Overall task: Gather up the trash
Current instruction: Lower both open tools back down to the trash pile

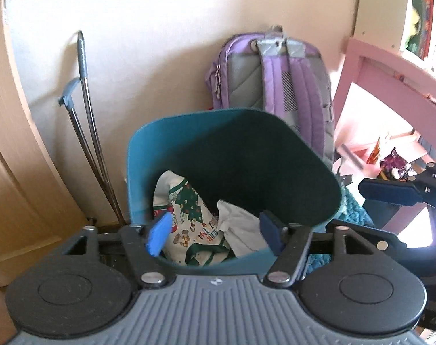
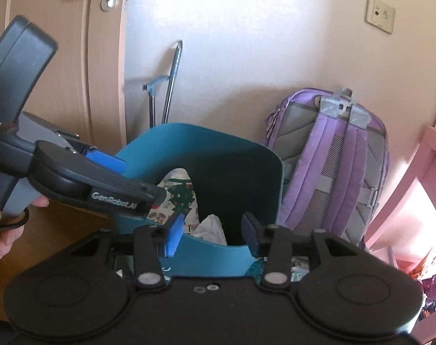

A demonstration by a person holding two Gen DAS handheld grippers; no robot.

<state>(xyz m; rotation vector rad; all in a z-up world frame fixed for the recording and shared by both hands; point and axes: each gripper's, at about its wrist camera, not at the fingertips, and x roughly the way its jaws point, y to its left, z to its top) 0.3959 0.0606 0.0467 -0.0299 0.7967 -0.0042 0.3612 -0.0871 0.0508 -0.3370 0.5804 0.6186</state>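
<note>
A teal trash bin (image 1: pixel 149 155) stands on the floor by the wall; it also shows in the right wrist view (image 2: pixel 212 256). Inside lie a Christmas-print paper wrapper (image 1: pixel 186 218) and a crumpled white paper (image 1: pixel 241 230), both also seen in the right wrist view: the wrapper (image 2: pixel 180 195) and the white paper (image 2: pixel 209 230). My left gripper (image 1: pixel 215 234) is open and empty just above the bin's near rim. My right gripper (image 2: pixel 212 234) is open and empty over the bin's near rim; one of its fingers (image 1: pixel 390 192) shows to the right of the bin.
A purple backpack (image 1: pixel 275 80) leans on the wall behind the bin. Metal rods with a grey handle (image 1: pixel 82 100) lean left of it. A wooden door (image 2: pixel 59 72) is at the left. A pink desk (image 1: pixel 390 86) with clutter beneath stands at the right.
</note>
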